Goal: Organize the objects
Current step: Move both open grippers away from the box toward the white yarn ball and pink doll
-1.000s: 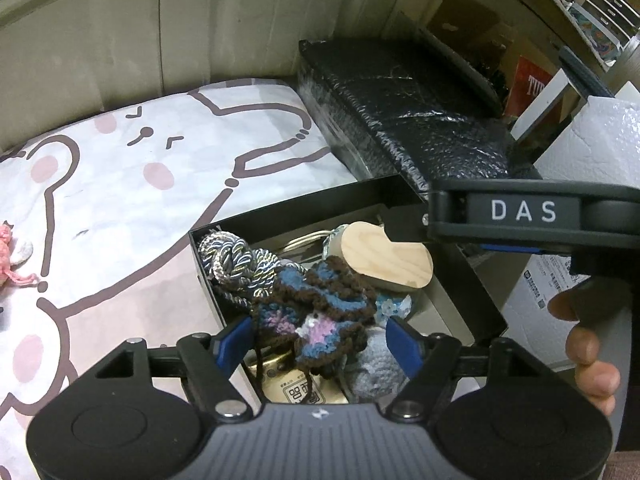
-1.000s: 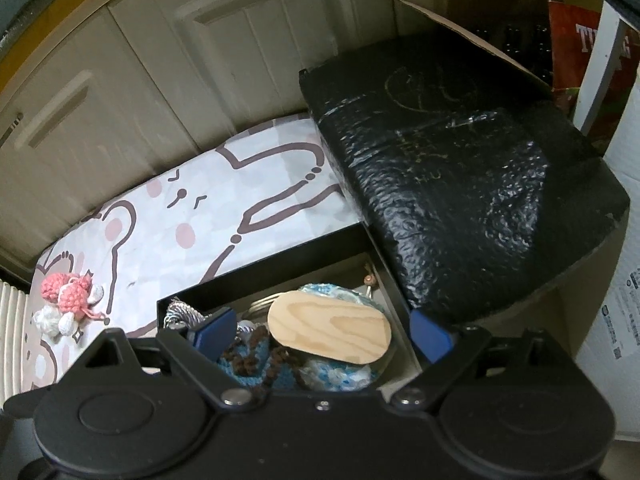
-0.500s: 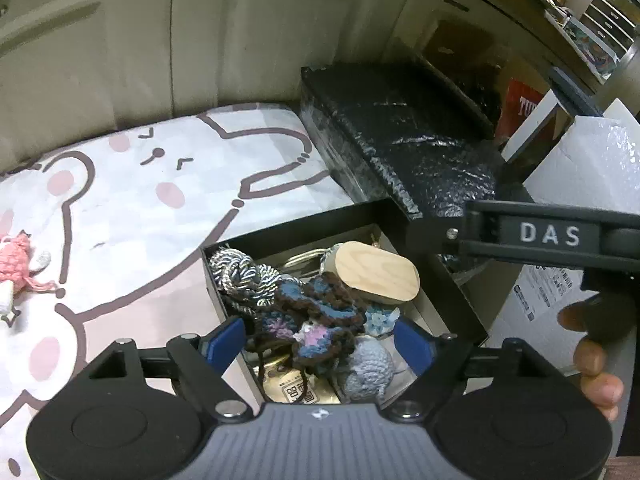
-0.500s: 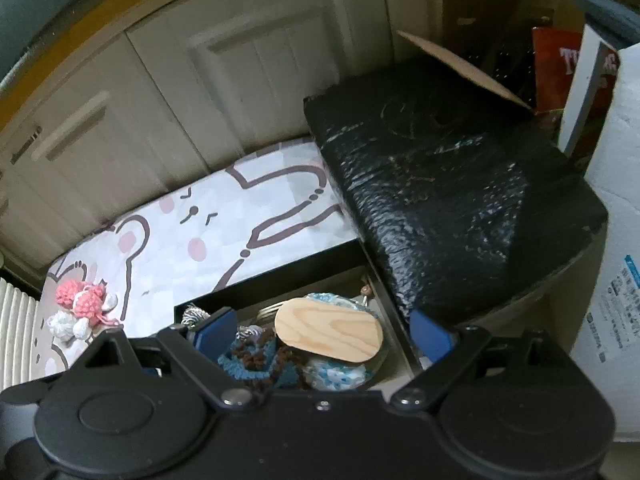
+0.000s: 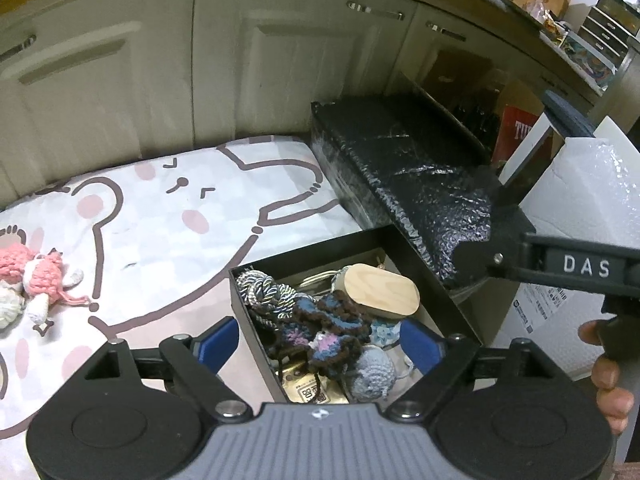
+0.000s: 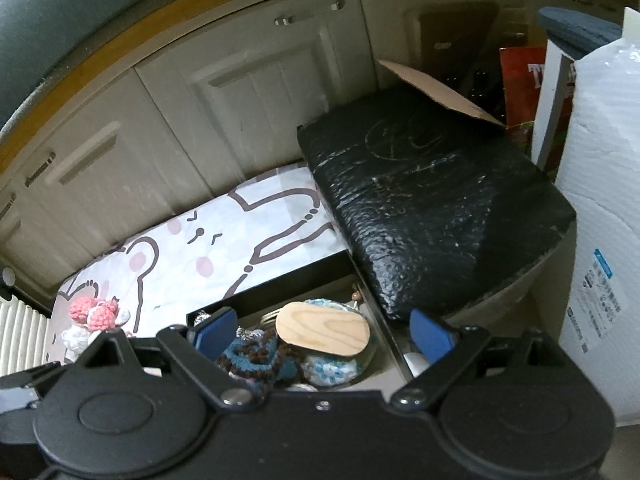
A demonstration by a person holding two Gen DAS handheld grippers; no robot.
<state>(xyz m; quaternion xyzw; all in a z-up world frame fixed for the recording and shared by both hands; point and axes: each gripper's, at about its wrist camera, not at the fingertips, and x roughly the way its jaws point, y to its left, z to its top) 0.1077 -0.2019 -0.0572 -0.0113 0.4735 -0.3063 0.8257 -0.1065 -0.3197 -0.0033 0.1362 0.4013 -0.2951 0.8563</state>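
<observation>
Left gripper (image 5: 320, 340) has risen, empty, above the black box (image 5: 312, 248).

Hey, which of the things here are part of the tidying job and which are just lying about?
Part of the job:
black box
wooden oval
blue crochet piece
rope knot
grey crochet ball
pink crochet toys

Just lying about:
bear blanket
black wrapped package
white roll
cabinets
</observation>
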